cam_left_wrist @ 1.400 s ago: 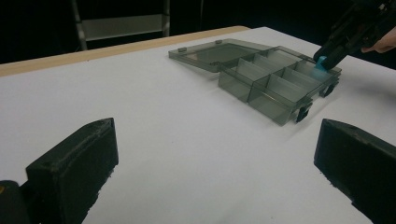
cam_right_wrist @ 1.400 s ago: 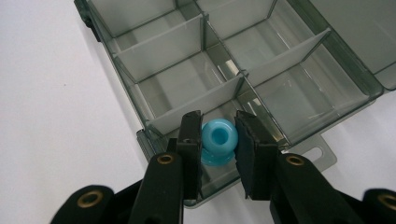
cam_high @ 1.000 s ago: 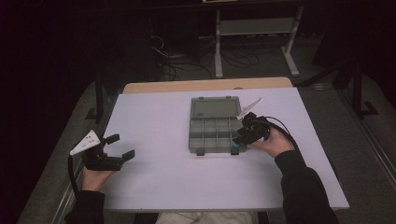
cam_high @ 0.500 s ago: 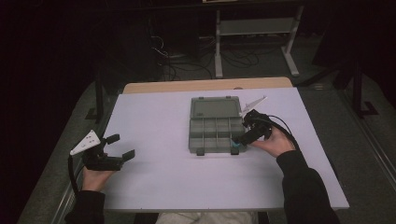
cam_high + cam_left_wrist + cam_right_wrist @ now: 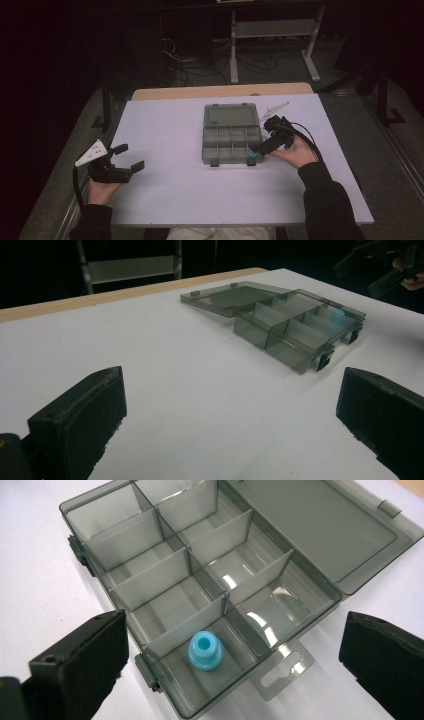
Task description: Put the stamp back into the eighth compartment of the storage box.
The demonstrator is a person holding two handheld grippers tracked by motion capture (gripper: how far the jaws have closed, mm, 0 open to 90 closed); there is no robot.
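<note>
A smoky grey compartment box (image 5: 206, 145) lies in the middle of the white table, its lid (image 5: 231, 116) folded open flat behind it. A small blue ring-shaped piece (image 5: 205, 650) stands in the box's near right corner compartment (image 5: 251, 161). My right gripper (image 5: 235, 665) hovers over that corner (image 5: 261, 149). Its jaws have just been opening and now stand wide, clear of the piece. My left gripper (image 5: 131, 156) rests open at the table's left with nothing between its jaws (image 5: 235, 415). From there the box (image 5: 295, 335) lies ahead to the right.
The white table top (image 5: 170, 190) has bare room left of the box and in front of it. A wooden strip (image 5: 220, 91) runs along the far edge. Behind it, a metal stand (image 5: 272, 45) and cables sit on the dark floor.
The right gripper's jaws have spread apart over the box's near right corner, and the blue piece lies free in that compartment. The left gripper has kept still.
</note>
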